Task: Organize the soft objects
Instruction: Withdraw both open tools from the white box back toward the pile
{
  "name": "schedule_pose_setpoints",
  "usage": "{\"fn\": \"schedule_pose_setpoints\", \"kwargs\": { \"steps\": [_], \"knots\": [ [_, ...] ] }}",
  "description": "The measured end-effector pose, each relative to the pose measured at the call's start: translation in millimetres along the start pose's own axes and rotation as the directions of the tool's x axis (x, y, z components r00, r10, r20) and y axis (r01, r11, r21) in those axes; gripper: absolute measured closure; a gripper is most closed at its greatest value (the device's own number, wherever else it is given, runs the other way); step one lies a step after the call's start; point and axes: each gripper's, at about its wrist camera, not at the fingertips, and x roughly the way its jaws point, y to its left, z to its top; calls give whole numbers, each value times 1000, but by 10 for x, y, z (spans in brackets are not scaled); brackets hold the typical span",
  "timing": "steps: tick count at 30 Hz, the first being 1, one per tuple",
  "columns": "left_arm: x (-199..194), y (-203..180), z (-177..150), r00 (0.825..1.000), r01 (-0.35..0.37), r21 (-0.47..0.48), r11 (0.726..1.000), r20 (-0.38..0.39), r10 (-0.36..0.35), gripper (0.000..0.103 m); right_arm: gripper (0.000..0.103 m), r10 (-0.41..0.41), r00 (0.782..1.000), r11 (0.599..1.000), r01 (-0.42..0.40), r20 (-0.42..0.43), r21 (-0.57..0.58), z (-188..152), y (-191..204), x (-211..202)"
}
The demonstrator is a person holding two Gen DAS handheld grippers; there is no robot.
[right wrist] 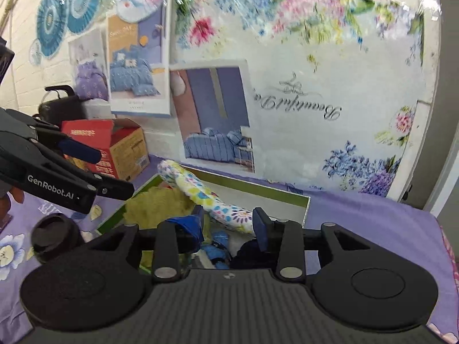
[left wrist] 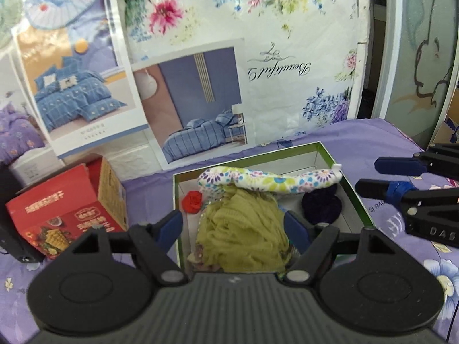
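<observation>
Soft things: gathered in the green-rimmed box point(left wrist: 330, 154) that sits on the purple flowered bedspread point(left wrist: 387, 143), toward its far edge, near the wall of posters.
Olive knit cloth point(left wrist: 243, 229): bunched in the near half of the box, filling it from the near wall to about the middle.
Flowered fabric roll point(left wrist: 266, 179): draped across the box from the left side to the right rim, lying over the far edge of the knit cloth; one end rests on the right rim, so not fully tucked in.
Red rose point(left wrist: 192, 200): against the left wall of the box, just beside the knit cloth.
Dark purple piece point(left wrist: 321, 205): in the right half of the box, under the end of the roll.
Blue item point(right wrist: 218, 243): seen from the right wrist view low in the box; too blurred to name.
Left gripper point(left wrist: 236, 225): jaws spread wide on either side of the knit cloth, pads clear of it, nothing held.
Right gripper point(right wrist: 228, 223): jaws apart by a modest gap, above the box's near right part; nothing pinched between the pads as far as I can tell.
Red carton point(left wrist: 68, 203): on the bedspread left of the box, flaps open, not in use.
Progress, my reading: nearly done. No loose soft thing shows on the bedspread.
Left to do, likely: settle the overhanging end of the roll inside the rim.
</observation>
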Motion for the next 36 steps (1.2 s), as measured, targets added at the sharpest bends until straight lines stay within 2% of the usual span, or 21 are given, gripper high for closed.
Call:
{"fn": "schedule_pose_setpoints", "kwargs": {
  "steps": [8,14,19,32,35,36],
  "knots": [
    [-675,6,-440,999,8,-31,999,47,-6,24,80,-3,999,1000,4,43,-28,-140,420,-603],
    [-1033,25,-672,997,8,-54,999,81,-4,23,79,-19,998,997,24,66,-76,-210,706,-912],
    [-1155,21,-903,997,22,-74,997,78,-16,22,78,-48,997,988,58,68,-143,-287,898,-1058],
    [-1248,-5,-1256,999,7,-89,996,54,-2,20,76,-54,995,989,64,79,-134,-391,987,-1205],
    [-1283,-42,-1419,998,-10,-78,997,61,15,13,75,-66,994,989,76,83,-123,-501,992,-1249],
    [-1286,-63,-1491,998,-18,-70,997,60,22,1,75,-68,994,990,78,80,-117,-558,995,-1260]
  ]
}}
